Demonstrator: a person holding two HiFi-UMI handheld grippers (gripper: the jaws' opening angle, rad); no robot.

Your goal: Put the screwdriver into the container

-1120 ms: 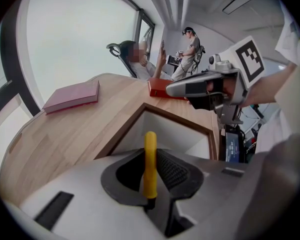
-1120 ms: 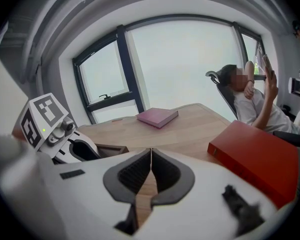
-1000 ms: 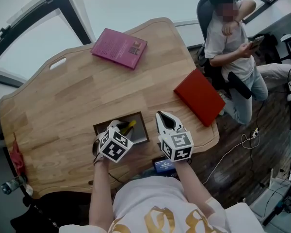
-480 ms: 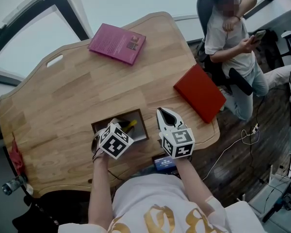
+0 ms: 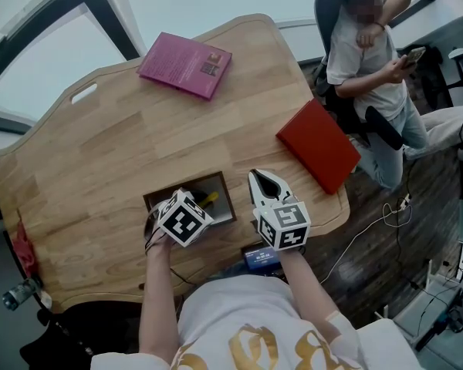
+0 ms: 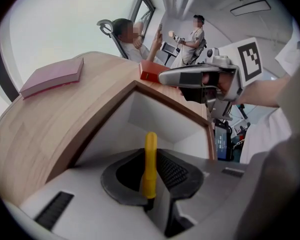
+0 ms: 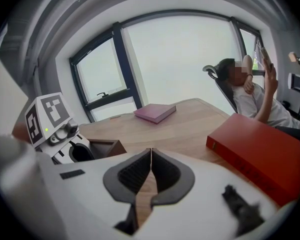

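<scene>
The container [image 5: 216, 182] is an open wooden box with a pale inside, near the table's front edge. My left gripper [image 5: 182, 199] hovers over its left part, shut on the yellow screwdriver [image 5: 208, 199]. In the left gripper view the screwdriver's yellow handle [image 6: 150, 143] stands upright out of the left gripper [image 6: 151, 160], with the container's inside [image 6: 140, 119] right behind it. My right gripper [image 5: 259, 179] rests to the right of the box, shut and holding nothing; its jaws meet in the right gripper view [image 7: 151, 155].
A pink book [image 5: 185, 64] lies at the table's far side. A red book [image 5: 318, 146] lies at the right edge. A person [image 5: 366, 45] sits on a chair beyond the table's right corner. Cables run across the floor on the right.
The left gripper with the screwdriver has shifted slightly left over the box. The right gripper has stayed where it was.
</scene>
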